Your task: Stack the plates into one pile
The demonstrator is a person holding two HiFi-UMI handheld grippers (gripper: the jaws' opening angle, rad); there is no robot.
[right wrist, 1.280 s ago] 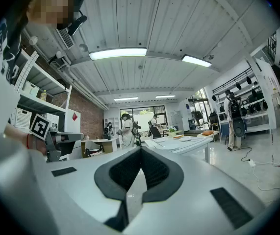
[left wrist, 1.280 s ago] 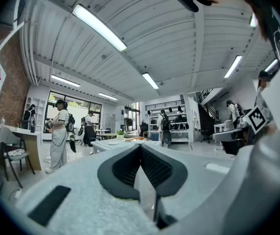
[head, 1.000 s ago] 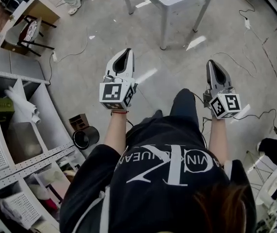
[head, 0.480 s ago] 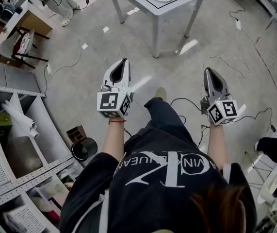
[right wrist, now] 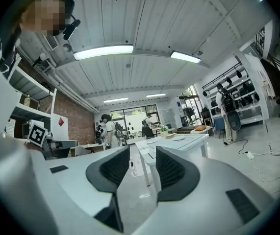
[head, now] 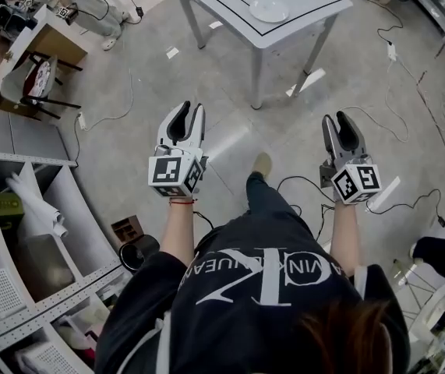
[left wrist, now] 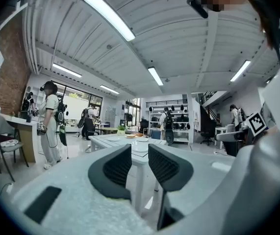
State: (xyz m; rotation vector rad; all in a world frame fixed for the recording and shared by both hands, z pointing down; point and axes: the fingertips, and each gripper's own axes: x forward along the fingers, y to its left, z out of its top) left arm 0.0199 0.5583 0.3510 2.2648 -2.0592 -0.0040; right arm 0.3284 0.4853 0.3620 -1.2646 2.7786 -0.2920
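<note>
**Both grippers open and empty, plates on the white table ahead**

The left gripper (head: pixel 190 115) and the right gripper (head: pixel 337 123) are held out level over a smooth grey floor (head: pixel 230 142) that throws back pale glare. Each has a glossy white shell and a cube of black-and-white square markers at its rear. Each also has two black, paddle-shaped pads with a fine ribbed grid on their inner faces. Both sets of jaws have just been opening. The left pair stands partly apart, the right pair wider, and only air lies between either.

The plates (head: pixel 269 9) are well ahead of both tools, on a white, square-legged table (head: pixel 234 10) whose flat top carries a thin black outline. The nearest one is round, white and shallow, and lies flat near the table's corner. Two more round white ones sit farther back at the picture's top edge, apart from it.

Thin dark cables (head: pixel 300 180) snake over the floor. At the left, white shelving (head: pixel 51 302) edged with perforated metal strip curves round, with a black cylindrical bin (head: pixel 138 249) beside it.
</note>
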